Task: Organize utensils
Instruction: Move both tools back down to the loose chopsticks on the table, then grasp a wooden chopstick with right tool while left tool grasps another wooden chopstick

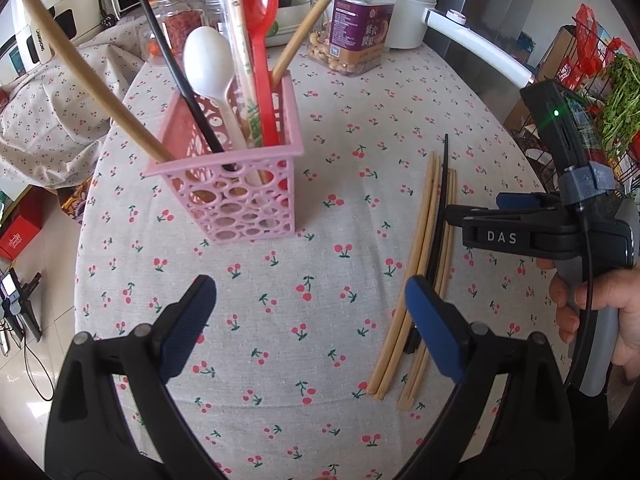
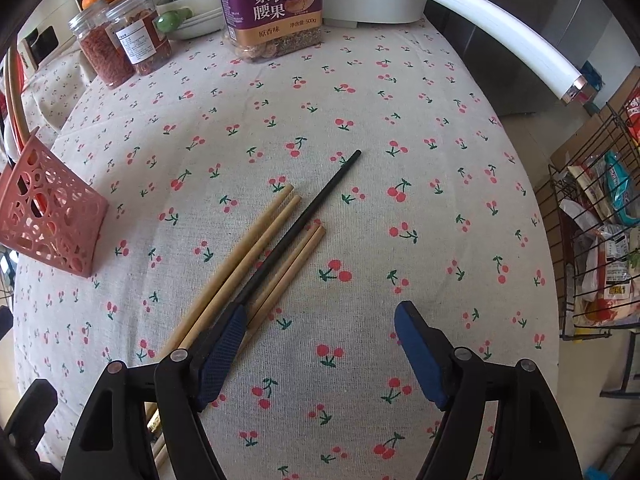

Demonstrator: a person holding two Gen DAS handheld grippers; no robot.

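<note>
1. Counter [image 2: 400, 92] wore a cherry-print cloth; jars [image 2: 120, 40], a cashew tub [image 2: 272, 4] and a wire rack [image 2: 592, 240] stood round it.
2. Pink utensil basket [image 1: 240, 200] stood upright, holding spoons and chopsticks.
3. Loose wooden chopsticks [image 2: 256, 240] and a black chopstick [image 2: 312, 208] lay side by side on the cloth.
4. Left hand-held gripper [image 1: 308, 320] hovered near them, fingers apart, nothing held.
5. Right hand-held gripper [image 2: 320, 344] was low over the chopsticks, fingers apart, its left pad [image 2: 224, 344] over the black one.

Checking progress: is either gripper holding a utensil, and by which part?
Neither. The left gripper and right gripper are open; the black chopstick lies on the tablecloth.
</note>
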